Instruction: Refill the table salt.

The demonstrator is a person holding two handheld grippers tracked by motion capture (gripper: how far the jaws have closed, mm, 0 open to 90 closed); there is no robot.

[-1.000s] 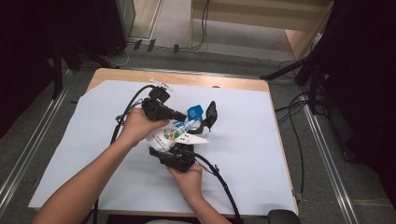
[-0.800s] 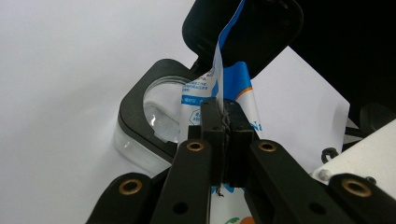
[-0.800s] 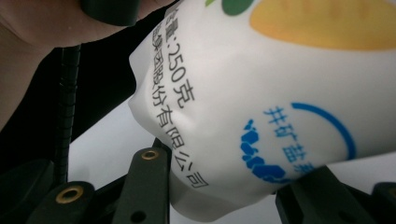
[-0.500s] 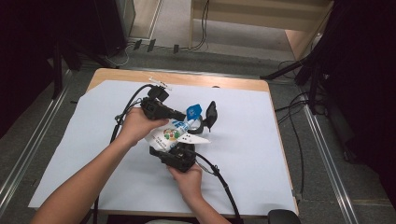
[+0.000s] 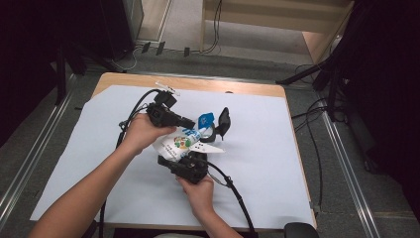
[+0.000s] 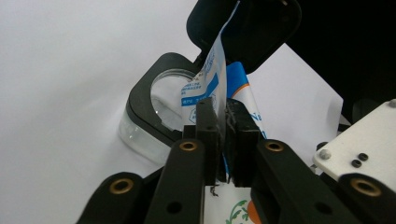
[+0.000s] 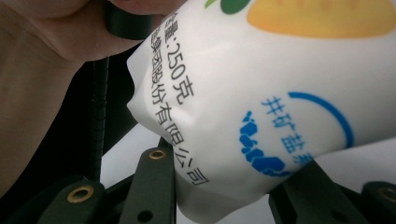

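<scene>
A white sheet covers the table (image 5: 257, 163), dark floor around it. At mid-frame my left gripper (image 5: 190, 122) pinches the bag's (image 5: 181, 144) torn blue top flat; my right gripper (image 5: 193, 161) hugs its belly. The black-lidded jar (image 5: 220, 124) stands open beside it (pouring not yet begun, I judge). Print reads "250克".

This looked like a lab or recording room set up for trials. A small wooden tabletop (image 5: 233, 87) was covered with a plain white sheet (image 5: 267, 163) and stood on a grey carpeted floor (image 5: 29, 153). Metal rails (image 5: 346, 163) ran along the floor on both sides of it. Loose cables (image 5: 307, 111) trailed over the carpet, dark stands (image 5: 332, 74) rose at the right, and pale wooden furniture (image 5: 277, 20) stood behind.
</scene>
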